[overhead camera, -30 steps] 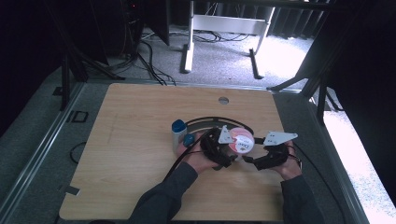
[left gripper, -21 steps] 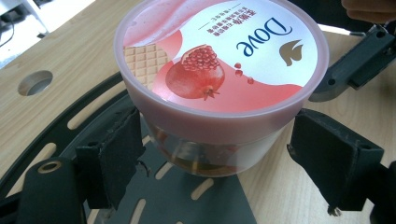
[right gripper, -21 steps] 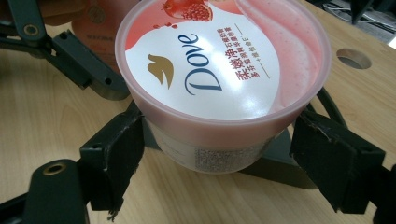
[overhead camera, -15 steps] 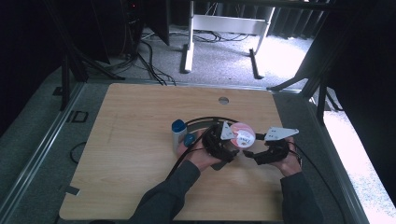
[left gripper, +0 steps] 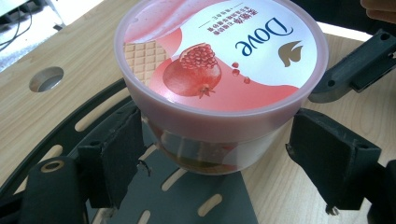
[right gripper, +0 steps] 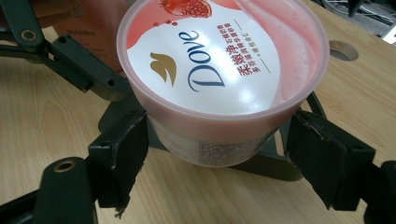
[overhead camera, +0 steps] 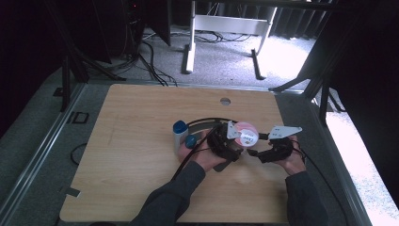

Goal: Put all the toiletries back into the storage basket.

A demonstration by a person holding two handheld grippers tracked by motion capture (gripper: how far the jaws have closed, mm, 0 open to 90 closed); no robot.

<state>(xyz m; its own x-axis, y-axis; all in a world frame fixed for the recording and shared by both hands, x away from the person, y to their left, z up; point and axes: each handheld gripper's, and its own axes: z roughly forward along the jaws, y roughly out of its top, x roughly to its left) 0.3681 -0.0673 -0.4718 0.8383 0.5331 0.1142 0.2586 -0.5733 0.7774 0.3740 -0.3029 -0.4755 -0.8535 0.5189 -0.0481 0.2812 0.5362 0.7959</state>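
A pink Dove tub (overhead camera: 245,133) with a pomegranate lid is held over the middle right of the wooden table. My left gripper (overhead camera: 237,142) comes at it from the left. In the left gripper view the tub (left gripper: 219,70) sits between my left gripper's (left gripper: 215,154) two pads, which press its wall under the lid rim. My right gripper (overhead camera: 254,149) meets it from the right. In the right gripper view the tub (right gripper: 219,70) is clasped the same way by my right gripper (right gripper: 217,149).
A dark slotted plate (left gripper: 196,200) lies under the tub, its curved rail (overhead camera: 207,121) arcing behind. A blue-capped bottle (overhead camera: 179,132) and a blue ball (overhead camera: 190,141) stand just left of the left hand. A cable hole (overhead camera: 225,100) lies farther back.
The tub and both grippers have shifted a little away from the person. The blue-capped bottle has stayed put.
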